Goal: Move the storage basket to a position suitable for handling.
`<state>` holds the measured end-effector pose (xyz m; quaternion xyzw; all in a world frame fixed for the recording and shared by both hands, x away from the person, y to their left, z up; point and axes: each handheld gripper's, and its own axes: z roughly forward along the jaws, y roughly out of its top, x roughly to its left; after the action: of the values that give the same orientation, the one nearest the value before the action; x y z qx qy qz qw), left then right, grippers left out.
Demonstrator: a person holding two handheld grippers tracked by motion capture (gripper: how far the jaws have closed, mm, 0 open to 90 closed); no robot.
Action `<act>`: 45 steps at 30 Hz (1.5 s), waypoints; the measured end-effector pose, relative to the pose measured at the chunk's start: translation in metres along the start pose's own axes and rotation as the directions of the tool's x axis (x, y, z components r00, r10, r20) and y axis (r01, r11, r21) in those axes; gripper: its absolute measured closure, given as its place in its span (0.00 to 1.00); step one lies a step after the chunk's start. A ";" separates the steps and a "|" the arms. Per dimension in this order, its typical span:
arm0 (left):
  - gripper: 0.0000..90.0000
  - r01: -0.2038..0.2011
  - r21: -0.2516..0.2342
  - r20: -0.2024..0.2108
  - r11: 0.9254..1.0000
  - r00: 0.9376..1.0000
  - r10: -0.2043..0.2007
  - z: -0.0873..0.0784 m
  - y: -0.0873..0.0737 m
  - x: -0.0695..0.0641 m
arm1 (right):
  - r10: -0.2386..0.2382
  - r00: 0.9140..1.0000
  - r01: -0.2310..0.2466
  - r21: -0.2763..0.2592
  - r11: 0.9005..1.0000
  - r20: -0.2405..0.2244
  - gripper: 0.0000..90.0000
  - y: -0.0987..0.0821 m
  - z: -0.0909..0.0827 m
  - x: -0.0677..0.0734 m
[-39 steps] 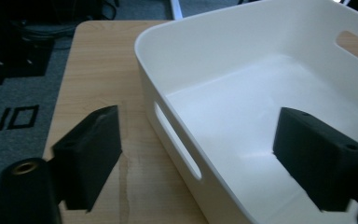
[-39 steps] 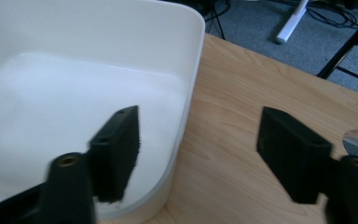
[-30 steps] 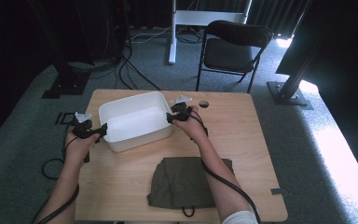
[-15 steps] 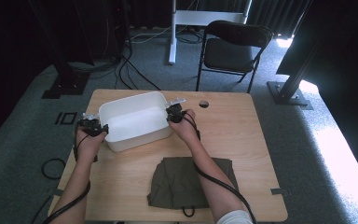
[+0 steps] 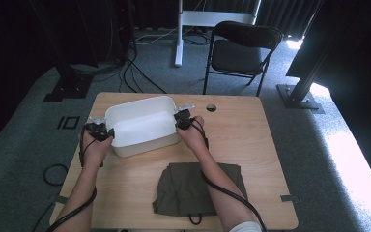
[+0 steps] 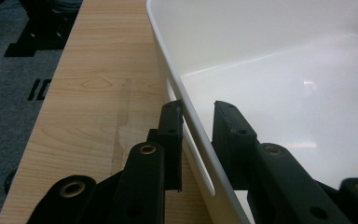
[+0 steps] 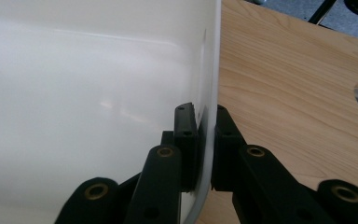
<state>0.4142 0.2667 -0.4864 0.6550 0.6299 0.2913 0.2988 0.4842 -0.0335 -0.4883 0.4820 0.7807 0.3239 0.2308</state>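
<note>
Sitting left of centre in the high view, a white plastic tub point(image 5: 142, 126) rests on the wooden table point(image 5: 251, 145), tilted slightly in the frame, with a gripper at each short end. Its inside looks empty, though glare washes out the floor of it and the near wall hides the bottom edge. In the right gripper view the right gripper point(image 7: 204, 116) has its two black jaws drawn in tight on the tub's rim, one inside the wall and one outside, with the wall pinched between them. In the left gripper view the left gripper point(image 6: 196, 112) straddles the opposite rim: the outer jaw lies against the wall beside a handle slot, while the inner jaw stands a little way off the wall, so the jaws are partly open and not yet clamped. Lower in the high view, a folded olive-green garment point(image 5: 183, 191) lies near the table's front edge, partly covered by the person's right forearm. A folding chair point(image 5: 241, 48) stands beyond the table, upper centre.
</note>
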 end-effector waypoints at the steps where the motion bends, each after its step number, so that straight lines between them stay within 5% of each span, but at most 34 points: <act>1: 0.83 0.001 0.000 0.005 1.000 1.000 -0.001 0.000 0.000 -0.001 | -0.003 1.000 0.003 0.001 1.000 0.003 0.93 -0.002 -0.002 -0.001; 25: 0.84 -0.056 0.001 0.060 0.998 0.997 0.056 0.009 0.009 -0.049 | 0.077 0.996 -0.078 0.011 0.997 0.038 0.93 -0.026 -0.025 -0.044; 45: 0.83 -0.125 0.008 0.107 0.992 0.987 0.124 0.018 0.018 -0.100 | 0.140 0.987 -0.141 0.007 0.990 0.080 0.93 -0.050 -0.047 -0.088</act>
<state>0.4358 0.1660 -0.4852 0.7099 0.5731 0.2695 0.3083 0.4600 -0.1427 -0.4879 0.5500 0.7369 0.3149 0.2352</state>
